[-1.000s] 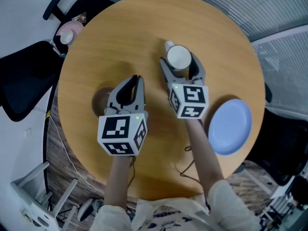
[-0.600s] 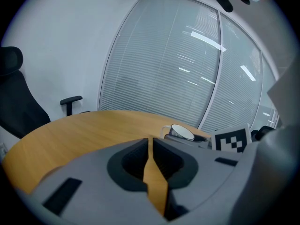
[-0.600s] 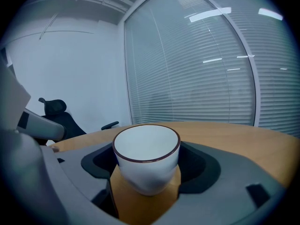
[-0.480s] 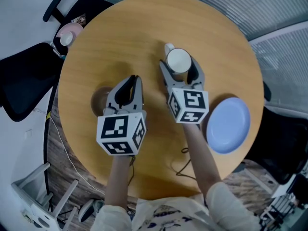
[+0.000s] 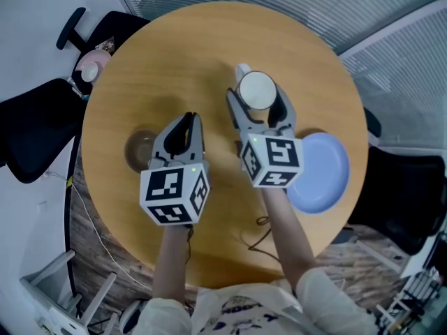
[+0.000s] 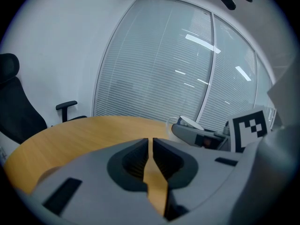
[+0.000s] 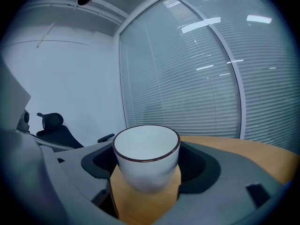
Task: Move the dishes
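Note:
A white cup [image 5: 255, 89] with a dark rim and a handle on its far side stands upright between the jaws of my right gripper [image 5: 257, 98], which is shut on it. In the right gripper view the cup [image 7: 146, 154] fills the gap, both jaws against its sides. A pale blue plate [image 5: 320, 173] lies on the round wooden table [image 5: 181, 47] by its right edge, partly under the right gripper's cube. My left gripper [image 5: 189, 118] hovers left of the cup and is shut on nothing; only a thin slit shows between its jaws [image 6: 151, 143].
A small brownish bowl [image 5: 138, 151] sits on the table just left of the left gripper. Black office chairs [image 5: 31, 124] stand at the left, one with a pink thing [image 5: 89, 64] on it. Another dark seat [image 5: 405, 201] is at the right. Window blinds run behind the table.
The whole view has slid a little left. The right gripper still has the cup, and its cube now overlaps the blue plate's edge. The left gripper has hardly moved.

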A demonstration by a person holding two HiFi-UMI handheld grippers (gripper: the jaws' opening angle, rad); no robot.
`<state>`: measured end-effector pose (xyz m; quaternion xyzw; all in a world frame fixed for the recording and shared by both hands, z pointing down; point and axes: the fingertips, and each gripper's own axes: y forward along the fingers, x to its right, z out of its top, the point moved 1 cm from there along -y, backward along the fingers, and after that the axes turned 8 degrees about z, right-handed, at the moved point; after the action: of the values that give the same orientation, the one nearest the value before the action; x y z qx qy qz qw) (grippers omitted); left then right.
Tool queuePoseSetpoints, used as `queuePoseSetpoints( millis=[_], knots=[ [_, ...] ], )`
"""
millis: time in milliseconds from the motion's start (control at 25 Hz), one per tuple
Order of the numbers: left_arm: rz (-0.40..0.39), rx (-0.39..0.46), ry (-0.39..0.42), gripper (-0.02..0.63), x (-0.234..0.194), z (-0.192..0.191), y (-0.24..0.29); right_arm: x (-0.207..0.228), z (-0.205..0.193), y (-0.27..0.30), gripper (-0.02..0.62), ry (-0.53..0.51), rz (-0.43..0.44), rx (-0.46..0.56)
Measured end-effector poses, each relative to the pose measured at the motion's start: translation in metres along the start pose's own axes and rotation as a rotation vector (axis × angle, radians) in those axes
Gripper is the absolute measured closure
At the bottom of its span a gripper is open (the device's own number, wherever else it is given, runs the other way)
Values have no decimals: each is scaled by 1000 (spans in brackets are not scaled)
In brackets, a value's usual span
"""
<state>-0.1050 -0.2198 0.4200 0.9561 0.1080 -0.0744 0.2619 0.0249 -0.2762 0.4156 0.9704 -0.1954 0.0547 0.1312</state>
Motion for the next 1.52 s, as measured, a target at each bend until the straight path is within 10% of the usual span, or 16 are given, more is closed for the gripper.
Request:
queuePoseSetpoints(
  millis=[840, 1520],
  knots=[
    [-60, 13, 44, 589, 105, 6, -26, 121, 51, -119, 205, 28, -201, 60],
    [5, -29, 12, 591, 136, -25, -3, 187, -8, -111, 204, 71, -227, -42]
  ],
)
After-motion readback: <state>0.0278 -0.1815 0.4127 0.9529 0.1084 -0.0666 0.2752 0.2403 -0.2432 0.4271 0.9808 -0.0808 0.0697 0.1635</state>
